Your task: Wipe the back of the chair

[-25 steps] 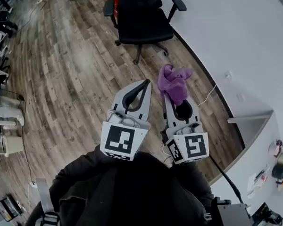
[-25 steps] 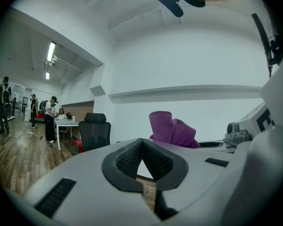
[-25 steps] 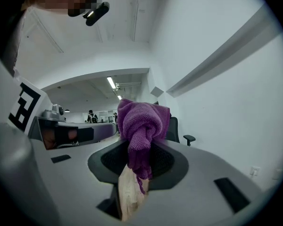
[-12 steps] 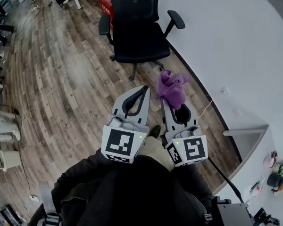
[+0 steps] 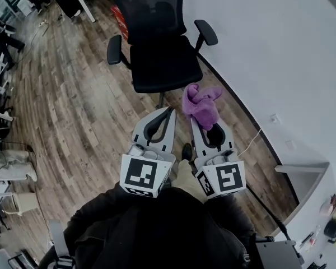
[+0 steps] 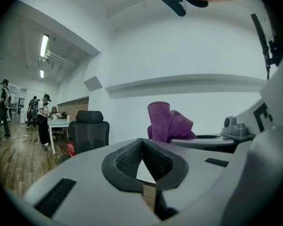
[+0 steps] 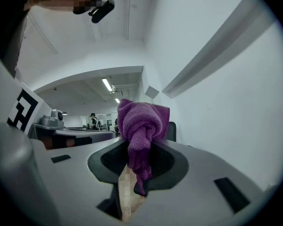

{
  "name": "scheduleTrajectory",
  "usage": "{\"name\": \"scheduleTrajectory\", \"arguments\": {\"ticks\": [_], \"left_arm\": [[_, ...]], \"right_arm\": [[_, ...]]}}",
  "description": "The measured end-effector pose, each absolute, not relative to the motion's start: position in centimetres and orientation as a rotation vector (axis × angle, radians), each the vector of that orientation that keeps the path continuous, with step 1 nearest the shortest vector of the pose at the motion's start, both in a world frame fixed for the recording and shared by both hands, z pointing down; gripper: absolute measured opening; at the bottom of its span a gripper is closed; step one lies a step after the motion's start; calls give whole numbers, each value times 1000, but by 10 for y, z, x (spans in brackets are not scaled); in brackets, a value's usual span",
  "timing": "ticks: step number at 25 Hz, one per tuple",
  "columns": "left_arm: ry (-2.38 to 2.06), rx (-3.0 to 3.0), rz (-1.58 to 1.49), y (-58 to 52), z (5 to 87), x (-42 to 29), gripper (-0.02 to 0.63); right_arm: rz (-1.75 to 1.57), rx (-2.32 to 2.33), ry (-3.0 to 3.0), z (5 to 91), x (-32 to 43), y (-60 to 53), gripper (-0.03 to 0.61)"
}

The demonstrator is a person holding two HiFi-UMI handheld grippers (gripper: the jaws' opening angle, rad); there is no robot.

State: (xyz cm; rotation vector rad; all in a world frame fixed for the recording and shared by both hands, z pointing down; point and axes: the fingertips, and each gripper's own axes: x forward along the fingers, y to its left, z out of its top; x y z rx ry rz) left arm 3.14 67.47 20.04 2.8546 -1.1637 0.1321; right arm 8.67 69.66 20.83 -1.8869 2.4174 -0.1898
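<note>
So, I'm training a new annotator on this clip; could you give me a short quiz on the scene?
1. Which gripper holds the purple cloth?
2. True or false: the left gripper has its jaws wide apart.
3. The chair is: A) upright, ahead of the grippers; B) tipped over; C) behind the person.
Key: 1 the right gripper; 2 false, they meet with nothing between them; 3 A.

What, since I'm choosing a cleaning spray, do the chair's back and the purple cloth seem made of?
Chair back: probably black mesh fabric, matte; shapes behind it show faintly through. Cloth: soft purple microfibre or terry, judging by its fuzzy looped nap and limp folds.
</note>
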Motion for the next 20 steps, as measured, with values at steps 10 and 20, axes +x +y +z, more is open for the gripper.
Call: {"name": "scheduleTrajectory", "arguments": {"ticks": [10, 20], "left_arm": [[-1163, 2862, 298, 574, 209, 137, 3], [-1337, 2786, 267, 497, 205, 139, 3]], "right_arm": [[-284, -1797, 2408, 220, 180, 587, 104], [-271, -1687, 2497, 216, 194, 503, 104]]}}
